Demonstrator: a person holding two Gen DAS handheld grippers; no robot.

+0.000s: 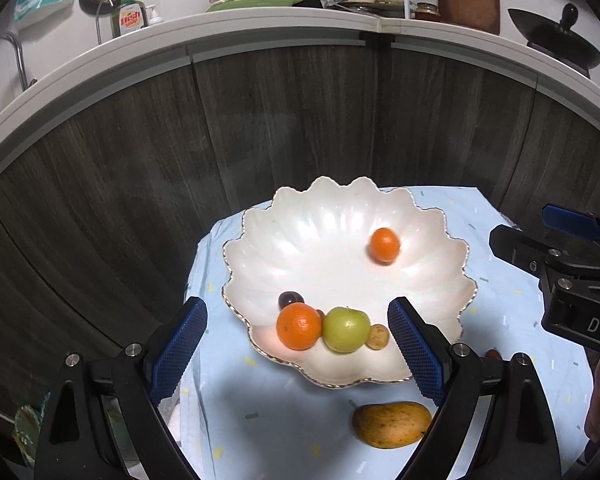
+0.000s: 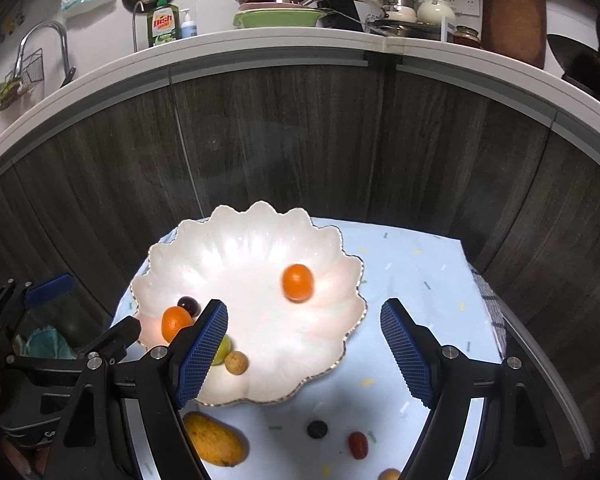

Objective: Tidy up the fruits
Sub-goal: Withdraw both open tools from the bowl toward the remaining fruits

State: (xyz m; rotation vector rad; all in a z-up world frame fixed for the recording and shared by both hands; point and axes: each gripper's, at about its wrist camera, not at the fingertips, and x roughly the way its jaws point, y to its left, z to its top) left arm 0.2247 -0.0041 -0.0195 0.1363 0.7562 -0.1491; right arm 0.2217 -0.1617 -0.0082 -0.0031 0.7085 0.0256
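Over the pale blue cloth (image 1: 284,432), both claws spread wide and empty — left gripper (image 1: 298,354) hanging above the near rim of the scalloped white bowl (image 1: 340,216), right gripper (image 2: 304,354) above the bowl's near right side, nothing pinched by either. Already in the bowl: a large orange (image 1: 299,327), a green apple (image 1: 346,329), a small tan fruit (image 1: 377,337) and a dark plum (image 1: 290,299), bunched touching at the near edge, plus a small orange (image 1: 385,245) alone and blurred further in — possibly rolling. Left out on the cloth: a mango (image 2: 214,444) just beside the bowl's near rim, a dark round fruit (image 2: 317,429), a small red fruit (image 2: 358,445) and a tan one (image 2: 390,475) cut off at the frame edge. Likely trouble: small round fruits skidding off the cloth if nudged by one pad before the other closes; the mango bruised or squirted out sideways if gripped across its tapered end; the near cluster jolted over the shallow rim by a heavy drop; the two tools, close together, clashing if sent for neighbouring fruit at once.
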